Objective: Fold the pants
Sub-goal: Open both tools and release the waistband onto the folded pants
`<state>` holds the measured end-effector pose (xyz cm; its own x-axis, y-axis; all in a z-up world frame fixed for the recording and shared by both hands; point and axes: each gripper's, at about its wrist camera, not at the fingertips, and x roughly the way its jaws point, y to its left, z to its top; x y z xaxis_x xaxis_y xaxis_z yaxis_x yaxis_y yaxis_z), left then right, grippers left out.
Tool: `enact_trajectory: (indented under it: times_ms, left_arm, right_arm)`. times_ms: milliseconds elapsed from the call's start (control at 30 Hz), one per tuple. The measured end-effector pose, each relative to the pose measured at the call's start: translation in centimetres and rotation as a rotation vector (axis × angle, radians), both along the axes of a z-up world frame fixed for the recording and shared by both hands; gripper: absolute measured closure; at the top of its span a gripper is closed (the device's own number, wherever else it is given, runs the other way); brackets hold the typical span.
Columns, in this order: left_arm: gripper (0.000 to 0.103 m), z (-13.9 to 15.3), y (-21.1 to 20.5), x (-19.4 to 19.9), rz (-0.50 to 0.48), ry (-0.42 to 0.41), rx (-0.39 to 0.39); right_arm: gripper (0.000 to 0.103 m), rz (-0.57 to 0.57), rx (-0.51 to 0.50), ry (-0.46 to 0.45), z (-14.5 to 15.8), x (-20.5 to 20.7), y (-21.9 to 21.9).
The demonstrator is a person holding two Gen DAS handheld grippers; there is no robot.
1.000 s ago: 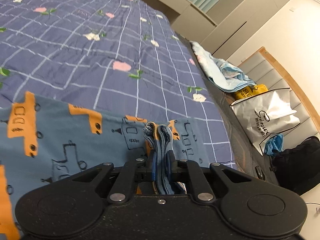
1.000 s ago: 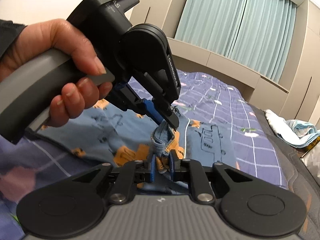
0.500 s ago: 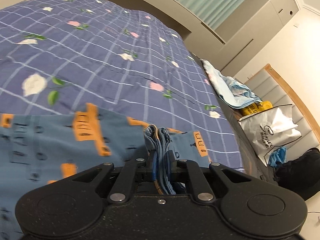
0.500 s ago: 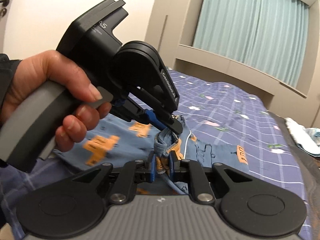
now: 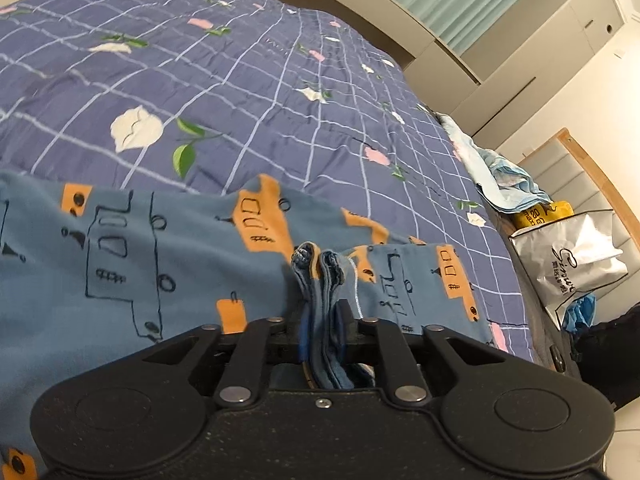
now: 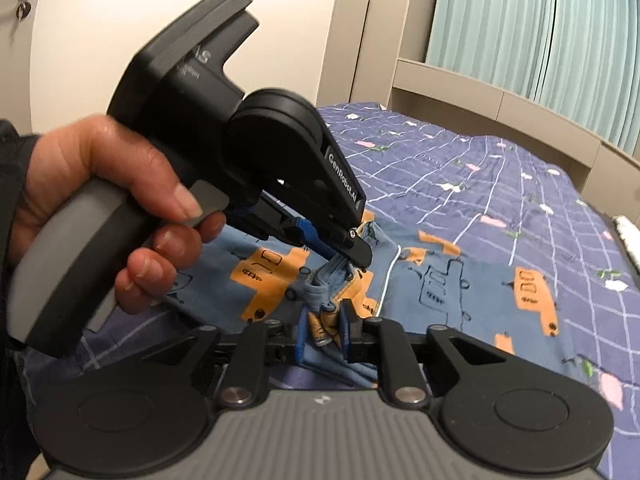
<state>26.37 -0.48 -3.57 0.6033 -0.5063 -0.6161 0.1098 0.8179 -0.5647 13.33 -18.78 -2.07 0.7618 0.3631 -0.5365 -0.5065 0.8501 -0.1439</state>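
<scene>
One pair of blue pants [image 5: 168, 264] with orange vehicle prints lies on one bed [image 5: 240, 92] under a purple checked cover. Two grippers are in view — the left gripper [image 5: 323, 322] and the right gripper [image 6: 325, 330] — each with two fingers. One hand [image 6: 116, 196] shows, on the left gripper's handle. Beside the bed: one white shopping bag [image 5: 568, 256], one yellow package [image 5: 544, 212], one crumpled light-blue cloth [image 5: 500, 176].
</scene>
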Motion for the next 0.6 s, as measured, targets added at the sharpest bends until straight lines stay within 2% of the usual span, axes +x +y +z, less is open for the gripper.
enact_trajectory:
  times_ms: [33, 67, 100, 133, 167, 267, 300, 333, 467, 600]
  left_arm:
    - [0.078, 0.0, 0.1, -0.1, 0.008, 0.002, -0.001]
    - [0.069, 0.1, 0.2, -0.1, 0.010, 0.003, 0.002]
    - [0.056, 0.1, 0.2, -0.1, 0.015, 0.003, 0.007]
    - [0.044, 0.3, 0.3, -0.2, 0.028, 0.000, 0.018]
    - [0.040, 0.5, 0.3, -0.3, 0.040, -0.009, 0.029]
    - [0.023, 1.3, -0.4, -0.5, 0.052, -0.051, 0.086]
    - [0.016, 1.5, -0.9, -0.5, 0.056, -0.068, 0.111]
    - [0.013, 1.5, -1.4, -0.5, 0.053, -0.079, 0.127]
    - [0.013, 1.1, -3.6, -0.4, 0.024, -0.091, 0.189]
    - [0.013, 0.3, -4.7, -1.1, 0.013, -0.112, 0.264]
  right_arm:
    - [0.064, 0.007, 0.006, 0.000, 0.0, -0.1, -0.2]
    - [0.047, 0.011, 0.011, -0.003, 0.1, -0.3, -0.4]
    - [0.038, 0.013, 0.017, -0.008, 0.2, -0.6, -0.7]
    - [0.036, 0.015, 0.024, -0.013, 0.4, -0.8, -1.1]
    - [0.032, 0.011, 0.032, -0.018, 0.5, -1.1, -1.6]
    - [0.009, -0.045, 0.047, -0.050, 0.9, -1.6, -3.5]
    - [0.006, -0.079, 0.050, -0.065, 1.0, -1.7, -4.3]
    - [0.005, -0.117, 0.043, -0.077, 1.0, -1.7, -5.1]
    - [0.001, -0.292, -0.017, -0.088, 0.9, -0.1, -8.3]
    - [0.001, -0.400, -0.029, -0.089, 0.4, 2.0, -10.9]
